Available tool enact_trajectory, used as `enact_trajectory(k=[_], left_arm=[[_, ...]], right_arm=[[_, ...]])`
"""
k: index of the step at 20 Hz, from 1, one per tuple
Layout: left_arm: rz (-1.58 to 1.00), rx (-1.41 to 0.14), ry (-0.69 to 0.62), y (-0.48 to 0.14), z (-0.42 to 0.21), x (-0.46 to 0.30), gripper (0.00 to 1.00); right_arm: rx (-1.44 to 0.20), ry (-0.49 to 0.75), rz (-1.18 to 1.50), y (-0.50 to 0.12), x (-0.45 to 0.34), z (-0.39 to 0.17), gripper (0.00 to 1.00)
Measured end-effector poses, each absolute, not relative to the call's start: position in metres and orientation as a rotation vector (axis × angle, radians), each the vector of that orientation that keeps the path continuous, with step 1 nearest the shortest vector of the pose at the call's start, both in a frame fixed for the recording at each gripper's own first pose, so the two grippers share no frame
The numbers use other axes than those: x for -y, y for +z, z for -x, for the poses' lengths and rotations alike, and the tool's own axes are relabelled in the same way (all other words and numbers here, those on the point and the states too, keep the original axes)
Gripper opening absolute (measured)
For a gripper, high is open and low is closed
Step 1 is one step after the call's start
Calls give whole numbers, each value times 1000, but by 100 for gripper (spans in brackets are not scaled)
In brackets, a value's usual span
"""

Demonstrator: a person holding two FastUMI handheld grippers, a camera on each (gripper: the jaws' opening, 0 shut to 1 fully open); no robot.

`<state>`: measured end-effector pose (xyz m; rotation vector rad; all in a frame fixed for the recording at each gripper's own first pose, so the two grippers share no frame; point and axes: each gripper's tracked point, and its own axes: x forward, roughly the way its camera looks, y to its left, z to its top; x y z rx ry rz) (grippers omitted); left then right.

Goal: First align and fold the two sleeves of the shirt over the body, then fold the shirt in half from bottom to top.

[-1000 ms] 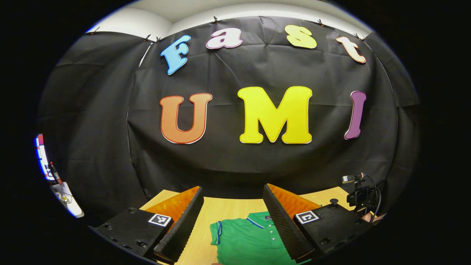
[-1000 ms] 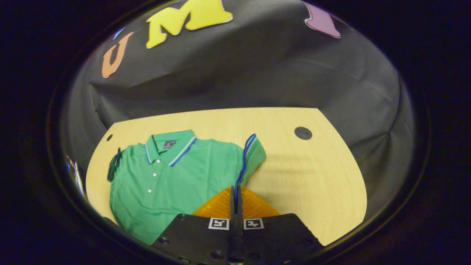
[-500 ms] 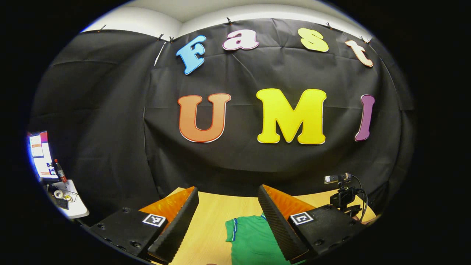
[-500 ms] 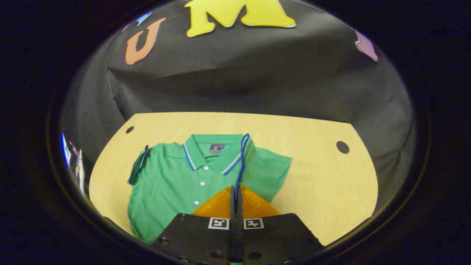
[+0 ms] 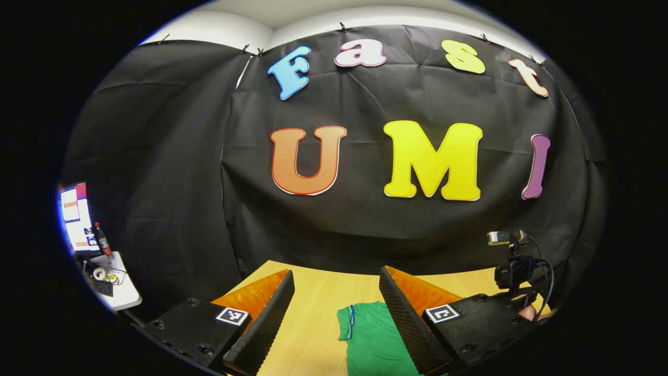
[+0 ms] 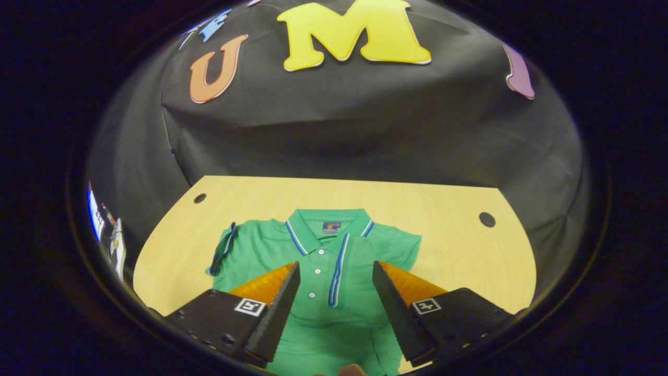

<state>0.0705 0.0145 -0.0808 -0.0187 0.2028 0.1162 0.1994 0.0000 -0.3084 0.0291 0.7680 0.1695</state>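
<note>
My right gripper [image 6: 334, 297]: fingers spread, holding nothing, above the green short-sleeved polo shirt [image 6: 323, 261] | one blue-trimmed sleeve [image 6: 349, 271] lies folded over the button placket | my left gripper [image 5: 334, 313]: fingers spread, empty, raised over the light wooden table [image 5: 313, 313] | shirt lies flat, collar toward wall.

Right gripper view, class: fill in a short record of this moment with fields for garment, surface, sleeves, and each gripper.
garment: green polo shirt, collar toward the wall
surface: wooden table
right sleeve: folded over the body, blue-trimmed cuff beside the button placket
left sleeve: not yet folded, at the shirt's side
right gripper: open above the shirt
left gripper: open, raised over the table
</note>
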Motion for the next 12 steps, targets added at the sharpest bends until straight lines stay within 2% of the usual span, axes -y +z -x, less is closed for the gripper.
enact_trajectory(k=[1,2,5,6,8,12], left_arm=[[14,-216,99,-87,-74,-13,100],[10,-230,83,-94,-76,-11,100],[17,-290,31,-119,-88,-6,100],[18,-333,20,-134,-93,-5,100],[34,-430,8,-165,-102,-8,100],[70,-622,-43,-227,-122,-4,100]], right_arm=[[-743,162,-16,-296,3,-195,82],[-717,161,-4,-284,4,-188,89],[-652,170,44,-249,6,-168,92],[-633,170,58,-238,8,-160,91],[-606,171,64,-218,9,-144,96],[-582,167,66,-195,19,-118,95]])
